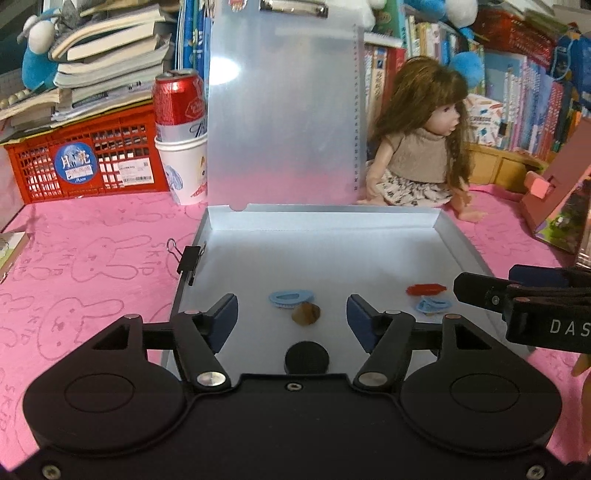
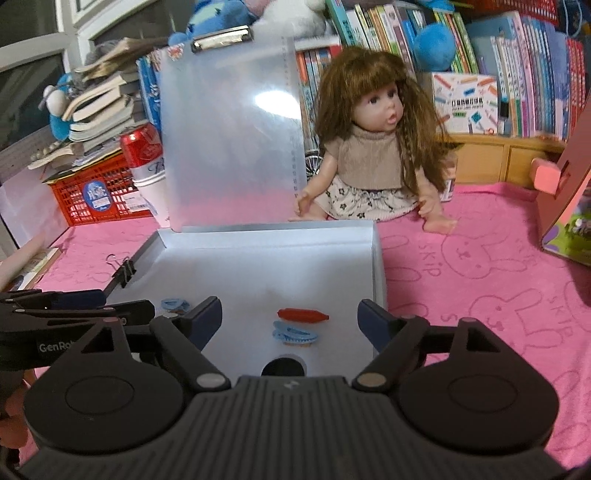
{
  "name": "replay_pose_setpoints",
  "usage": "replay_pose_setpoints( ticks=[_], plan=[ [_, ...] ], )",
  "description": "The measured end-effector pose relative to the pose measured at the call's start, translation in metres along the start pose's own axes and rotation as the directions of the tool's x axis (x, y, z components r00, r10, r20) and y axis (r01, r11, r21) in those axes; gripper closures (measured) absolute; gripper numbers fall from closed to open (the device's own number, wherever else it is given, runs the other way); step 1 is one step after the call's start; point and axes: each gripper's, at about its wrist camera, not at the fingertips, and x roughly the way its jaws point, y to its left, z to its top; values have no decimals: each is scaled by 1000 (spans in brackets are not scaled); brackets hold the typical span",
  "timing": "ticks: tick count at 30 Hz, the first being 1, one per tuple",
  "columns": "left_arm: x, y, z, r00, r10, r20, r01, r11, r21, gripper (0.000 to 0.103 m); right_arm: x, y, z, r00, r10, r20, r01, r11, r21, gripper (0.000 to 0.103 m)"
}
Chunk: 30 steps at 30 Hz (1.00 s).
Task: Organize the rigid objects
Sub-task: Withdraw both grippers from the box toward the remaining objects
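Both grippers, left gripper [image 1: 291, 319] and right gripper [image 2: 290, 321], fingers wide, holding nothing; black disc [image 1: 306, 357] half hidden; brown piece [image 1: 306, 314] unclear.

From my feed, the open storage box [image 1: 458, 240] looks like smooth, faintly glossy plastic, its raised translucent lid [image 1: 280, 110] frosted and catching a glare, with a shiny metal clip [image 1: 293, 8] at its top edge. A matt black binder clip [image 1: 191, 258] with wire handles bites the box's left wall. The cloth [image 1: 92, 258] underneath is pink, soft and napped, embossed with rabbits. I see both grippers, left gripper [image 1: 291, 319] and right gripper [image 2: 290, 321], in matt black plastic with bright metal pivots. The can [image 1: 179, 101] is glossy metal, the crate [image 1: 85, 162] red plastic lattice.
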Motion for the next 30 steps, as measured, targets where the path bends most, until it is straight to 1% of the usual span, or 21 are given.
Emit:
replay_pose_setpoints(
  ticks=[5, 11, 14, 18, 24, 30],
  plan=[
    [-21, -6, -12, 999, -3, 38, 2, 1000, 28, 38, -19, -1, -8, 1000, 9, 29, -8, 1000, -15, 12],
    [-39, -9, -28, 998, -35, 43, 34, 999, 22, 37, -37, -6, -21, 999, 16, 44, -15, 1000, -25, 11],
    [-45, -8, -38, 998, -48, 37, 47, 999, 9, 37, -45, -10, -28, 998, 12, 54, -10, 1000, -24, 9],
    [-54, -5, -53, 997, -57, 46, 58, 998, -10, 36, -56, -13, -41, 997, -22, 79, 26, 998, -55, 7],
    [-65, -4, -74, 997, -56, 60, 57, 998, -9, 36, -65, -17, -64, 993, -77, 92, 85, 992, -90, 7],
    [-73, -1, -96, 997, -34, 71, 34, 999, 0, 36, -65, -27, -80, 988, -134, 74, 139, 988, -64, 6]
  ],
)
